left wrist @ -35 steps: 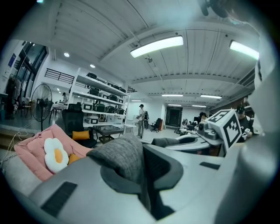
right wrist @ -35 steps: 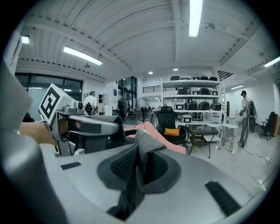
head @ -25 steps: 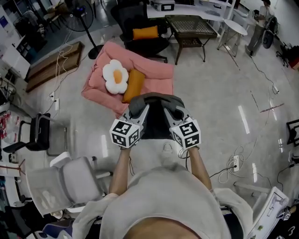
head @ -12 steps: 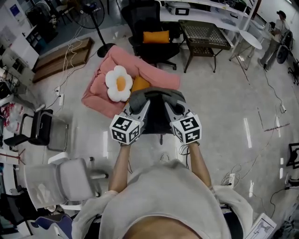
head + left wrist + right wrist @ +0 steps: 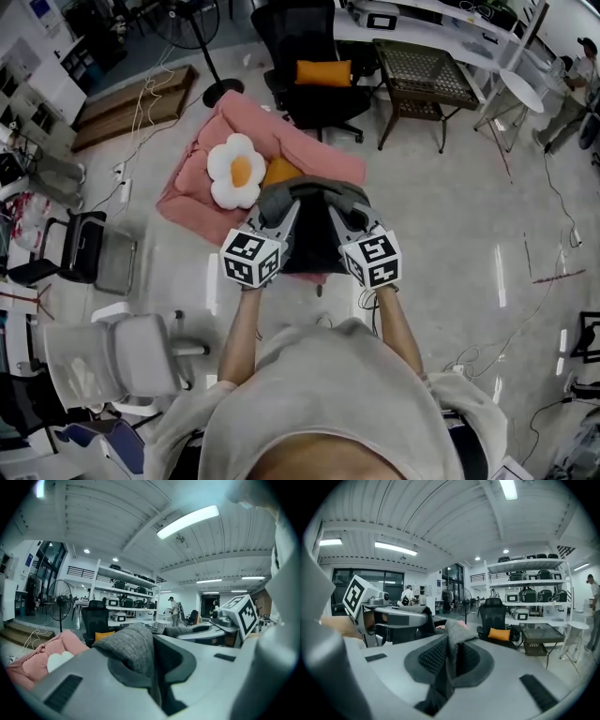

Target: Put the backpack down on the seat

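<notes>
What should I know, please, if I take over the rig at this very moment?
Left tongs: shut on the grey top fabric of the backpack.
Right tongs: shut on the same grey fabric, beside the left.
Backpack: hangs from both, off the floor; in the head view it overlaps the near corner of the pink floor cushion.
Done: backpack picked up, gripped on both sides.
Left: set it on the seat, probably the black office chair with the orange cushion ahead, though the pink one is nearer. Then open both tongs.
</notes>
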Available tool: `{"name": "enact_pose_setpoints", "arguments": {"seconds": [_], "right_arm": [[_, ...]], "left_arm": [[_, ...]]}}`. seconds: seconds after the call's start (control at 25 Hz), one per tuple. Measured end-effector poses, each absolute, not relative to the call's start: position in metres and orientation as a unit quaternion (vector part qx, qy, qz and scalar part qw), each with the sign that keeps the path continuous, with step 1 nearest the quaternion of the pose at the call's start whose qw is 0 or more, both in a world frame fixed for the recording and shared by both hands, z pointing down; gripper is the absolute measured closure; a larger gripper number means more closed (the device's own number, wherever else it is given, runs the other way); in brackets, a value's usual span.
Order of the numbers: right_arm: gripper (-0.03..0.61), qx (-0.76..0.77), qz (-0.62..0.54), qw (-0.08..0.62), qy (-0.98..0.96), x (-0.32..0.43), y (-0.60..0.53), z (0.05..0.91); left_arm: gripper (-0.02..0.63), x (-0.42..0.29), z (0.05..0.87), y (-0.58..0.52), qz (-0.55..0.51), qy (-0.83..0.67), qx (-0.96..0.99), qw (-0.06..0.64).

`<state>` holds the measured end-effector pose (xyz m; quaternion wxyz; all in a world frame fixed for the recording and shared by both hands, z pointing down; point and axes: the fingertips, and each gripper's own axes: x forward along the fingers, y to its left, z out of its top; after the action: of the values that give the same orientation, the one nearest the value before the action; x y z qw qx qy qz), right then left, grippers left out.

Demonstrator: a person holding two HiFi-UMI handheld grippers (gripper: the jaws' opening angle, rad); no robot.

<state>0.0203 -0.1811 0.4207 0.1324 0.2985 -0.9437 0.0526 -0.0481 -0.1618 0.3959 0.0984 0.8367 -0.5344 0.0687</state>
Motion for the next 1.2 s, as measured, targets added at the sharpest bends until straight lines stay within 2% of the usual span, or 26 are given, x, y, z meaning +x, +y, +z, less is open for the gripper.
{"name": "enact_pose_setpoints", "arguments": {"seconds": [0.72, 1.2], "right_arm": [[0.549, 0.314, 0.08, 0.136, -0.936, 0.013, -0.256, 0.45], [0.549, 0.371, 0.095, 0.147, -0.912, -0.016, -0.324, 0.46]], "left_arm": [[0.586, -0.055, 0.426, -0.235, 0.081, -0.515, 0.845, 0.119], [0.586, -0.088, 0.438, -0.312, 0.085, -0.46, 0.874, 0.13]]}}
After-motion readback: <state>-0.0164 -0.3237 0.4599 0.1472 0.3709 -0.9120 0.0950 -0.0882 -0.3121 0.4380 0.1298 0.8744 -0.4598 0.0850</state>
